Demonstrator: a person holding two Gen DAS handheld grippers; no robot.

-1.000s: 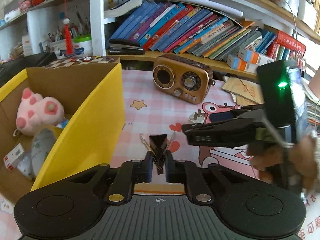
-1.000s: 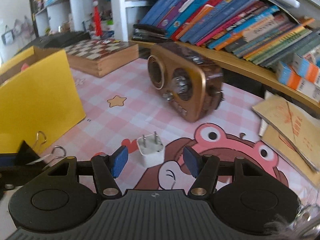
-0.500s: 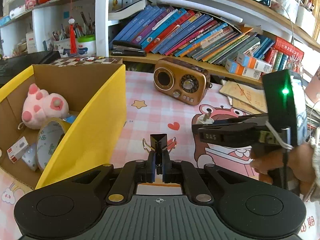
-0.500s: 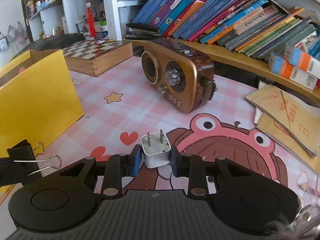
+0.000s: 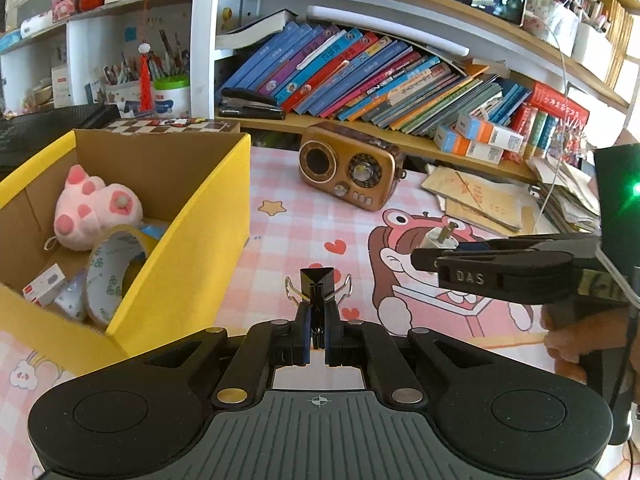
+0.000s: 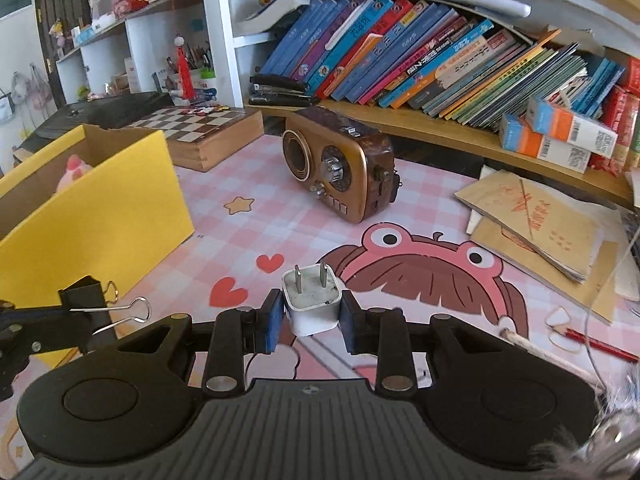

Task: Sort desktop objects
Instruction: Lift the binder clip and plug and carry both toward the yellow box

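Note:
My left gripper (image 5: 317,334) is shut on a black binder clip (image 5: 317,284) and holds it above the pink mat, right of the yellow box (image 5: 200,236). The clip also shows in the right wrist view (image 6: 86,300). My right gripper (image 6: 311,318) is shut on a white plug adapter (image 6: 311,306), prongs up, lifted off the mat. The adapter shows in the left wrist view (image 5: 440,239) at the tip of the right gripper. The box holds a pink plush (image 5: 94,212), a tape roll (image 5: 114,268) and a small white carton (image 5: 44,290).
A brown retro radio (image 6: 340,168) stands at the back of the mat. A chessboard box (image 6: 204,128) lies behind the yellow box. Paper booklets (image 6: 532,224) and a red pencil (image 6: 600,342) lie at the right. A bookshelf (image 5: 380,80) runs along the back.
My right gripper closed on the plug adapter and lifted it off the mat. My left gripper rose and pulled back with the binder clip, so the yellow box sits lower in view.

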